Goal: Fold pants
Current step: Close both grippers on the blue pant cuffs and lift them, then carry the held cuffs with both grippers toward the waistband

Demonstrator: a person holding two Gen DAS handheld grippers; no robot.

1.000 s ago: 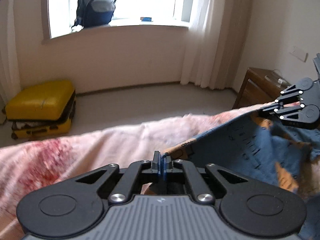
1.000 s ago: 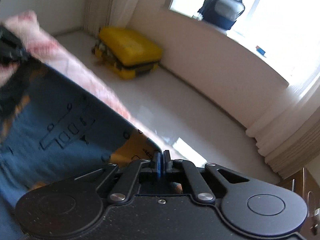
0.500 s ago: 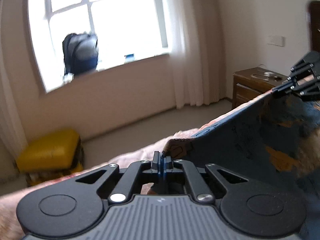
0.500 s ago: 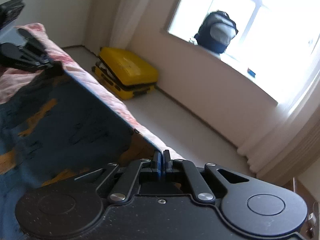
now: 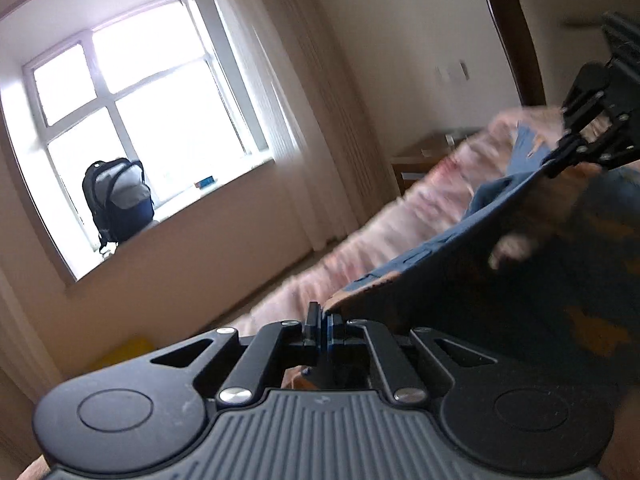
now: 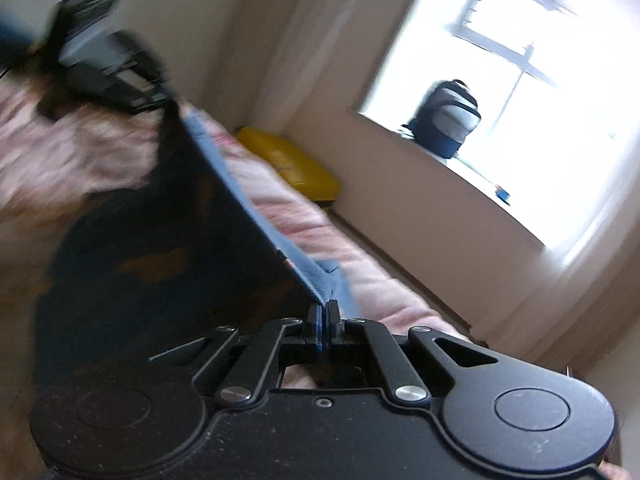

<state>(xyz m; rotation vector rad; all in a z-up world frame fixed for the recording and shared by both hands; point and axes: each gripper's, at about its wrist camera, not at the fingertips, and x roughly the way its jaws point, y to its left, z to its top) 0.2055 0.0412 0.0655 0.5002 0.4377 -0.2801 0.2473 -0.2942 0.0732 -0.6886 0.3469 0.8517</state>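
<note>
The pants (image 5: 532, 276) are dark blue with orange patches and hang in the air, stretched taut between my two grippers above the pink bedspread (image 5: 360, 248). My left gripper (image 5: 321, 314) is shut on one corner of their edge. In the same view the right gripper (image 5: 554, 166) pinches the far corner at the upper right. In the right wrist view my right gripper (image 6: 322, 308) is shut on the blue edge of the pants (image 6: 168, 216), and the left gripper (image 6: 164, 102) holds the far end at the upper left. Both views are blurred by motion.
A window with a dark backpack (image 5: 118, 198) on its sill lies ahead, with white curtains (image 5: 304, 120) beside it. A yellow suitcase (image 6: 292, 164) lies on the floor by the bed. A wooden nightstand (image 5: 424, 160) and a dark headboard (image 5: 508, 32) stand at the right.
Both grippers have swung sideways and risen with the pants stretched between them, and the left one has rolled. The cloth is lifted higher off the bed; both grips stay shut.
</note>
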